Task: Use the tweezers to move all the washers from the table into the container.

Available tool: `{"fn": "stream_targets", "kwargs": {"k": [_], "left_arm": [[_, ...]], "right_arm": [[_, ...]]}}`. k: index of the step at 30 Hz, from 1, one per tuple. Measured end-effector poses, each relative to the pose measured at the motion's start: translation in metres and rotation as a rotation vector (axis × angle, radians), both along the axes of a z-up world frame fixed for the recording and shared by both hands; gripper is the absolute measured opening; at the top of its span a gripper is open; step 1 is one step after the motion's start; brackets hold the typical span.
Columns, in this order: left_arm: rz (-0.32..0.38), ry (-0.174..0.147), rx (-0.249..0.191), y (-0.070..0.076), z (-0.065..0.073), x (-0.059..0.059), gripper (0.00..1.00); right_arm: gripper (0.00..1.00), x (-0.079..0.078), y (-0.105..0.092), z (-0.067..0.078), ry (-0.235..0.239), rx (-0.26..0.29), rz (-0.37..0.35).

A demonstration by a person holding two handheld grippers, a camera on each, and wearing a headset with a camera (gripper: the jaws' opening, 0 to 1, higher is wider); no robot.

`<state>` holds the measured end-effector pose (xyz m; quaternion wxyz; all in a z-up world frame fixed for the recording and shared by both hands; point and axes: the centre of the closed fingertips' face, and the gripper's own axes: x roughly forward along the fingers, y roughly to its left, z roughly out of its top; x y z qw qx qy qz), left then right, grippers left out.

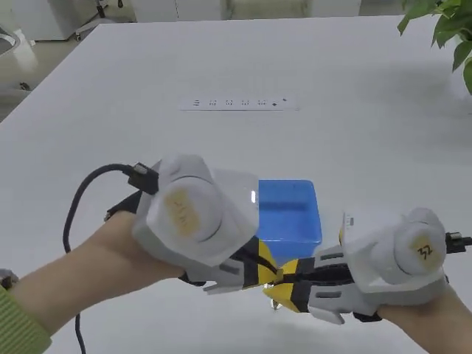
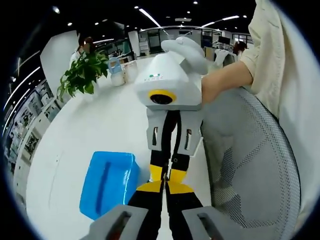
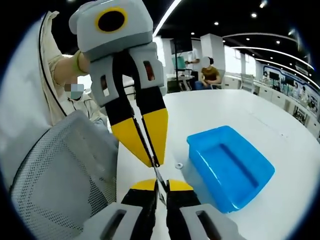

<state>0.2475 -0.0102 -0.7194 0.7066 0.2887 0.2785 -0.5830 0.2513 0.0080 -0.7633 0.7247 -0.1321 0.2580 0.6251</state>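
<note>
We are still standing at the beginning of the task, in our judgement. The container (image 3: 230, 165) is showing a bare blue floor with no washer inside it. One washer (image 3: 179, 164) is still lying on the table (image 1: 332, 125), just beside the container's near wall. If there are more washers on the table, we are not able to make them out.

We are holding the tweezers (image 3: 150, 147) between the two grippers, which are facing each other tip to tip in front of the container. The left gripper (image 2: 162, 186) is pressing its yellow fingers (image 3: 159, 127) together on one part of the thin metal. The right gripper (image 3: 159, 190) is closing its own fingers (image 3: 177, 186) on the other part, with almost no gap. So both seem to be clamping the tweezers and nothing else.

The washer is resting near the tweezers, to the container's side of them, but it is not touching them or any finger. We cannot tell which way the tweezers' points are facing. The picking up is not yet begun.
</note>
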Motion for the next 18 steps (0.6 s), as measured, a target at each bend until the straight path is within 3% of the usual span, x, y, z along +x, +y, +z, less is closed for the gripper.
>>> {"fn": "stream_targets", "kwargs": {"k": [5, 8, 10, 13, 18], "left_arm": [[0.188, 0.024, -0.132, 0.015, 0.012, 0.004, 0.14], [0.327, 0.043, -0.236, 0.030, 0.022, 0.002, 0.25], [0.400, 0.049, -0.270, 0.042, 0.024, -0.002, 0.31], [0.472, 0.037, -0.288, 0.055, 0.023, -0.009, 0.38], [0.601, 0.054, -0.395, 0.065, 0.029, -0.018, 0.51]], "right_arm": [[0.01, 0.011, -0.007, 0.000, 0.062, 0.036, -0.096], [0.01, 0.017, -0.007, 0.010, 0.120, 0.112, -0.167], [0.01, 0.020, -0.007, 0.019, 0.150, 0.154, -0.197], [0.01, 0.023, -0.008, 0.030, 0.145, 0.172, -0.205], [0.01, 0.026, -0.005, 0.048, 0.122, 0.181, -0.206]]}}
